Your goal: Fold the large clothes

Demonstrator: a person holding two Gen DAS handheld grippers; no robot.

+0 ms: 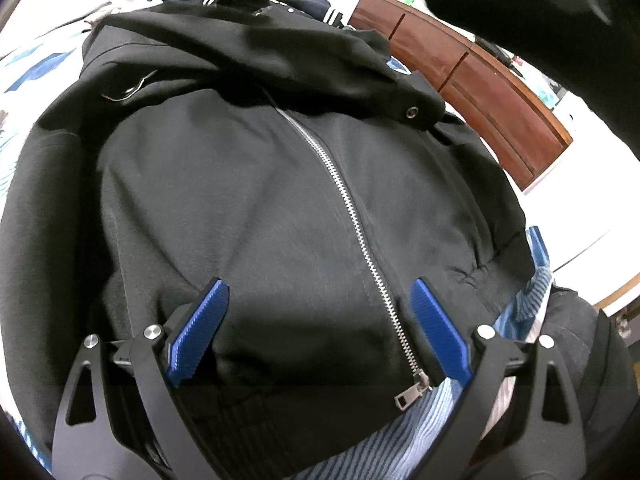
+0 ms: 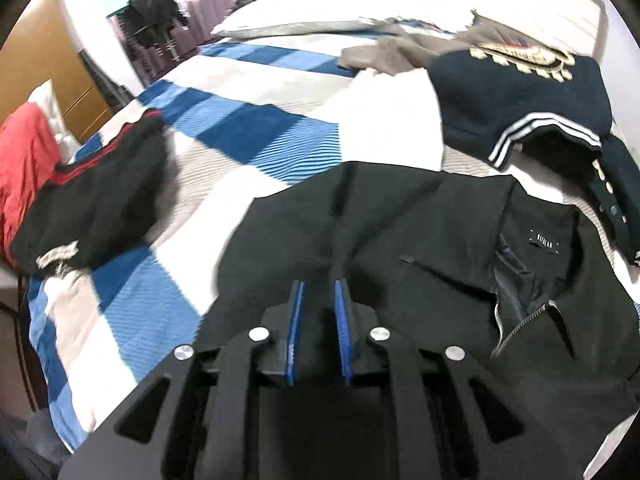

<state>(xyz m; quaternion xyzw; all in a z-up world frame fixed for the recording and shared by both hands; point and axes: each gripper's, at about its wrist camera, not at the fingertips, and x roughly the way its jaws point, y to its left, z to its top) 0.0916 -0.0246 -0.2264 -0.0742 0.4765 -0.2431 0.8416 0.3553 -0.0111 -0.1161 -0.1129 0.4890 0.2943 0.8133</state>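
Note:
A large black zip-up jacket [image 1: 260, 184] lies front up on the striped bed, its silver zipper [image 1: 352, 216] running down the middle and its collar at the far end. My left gripper [image 1: 320, 292] is open, hovering over the jacket's hem with the zipper pull [image 1: 412, 392] between its blue fingers. In the right wrist view the same jacket [image 2: 400, 240] fills the foreground with its collar and label [image 2: 544, 240] at right. My right gripper [image 2: 320, 292] is nearly closed on a fold of the jacket's sleeve or shoulder cloth.
A navy varsity jacket [image 2: 520, 96] with white stripes lies beyond the collar. A black and red folded garment [image 2: 92, 200] sits at the bed's left side beside a red cloth [image 2: 24, 160]. A tan garment [image 2: 400, 52] lies farther back. A wooden headboard [image 1: 480, 92] borders the bed.

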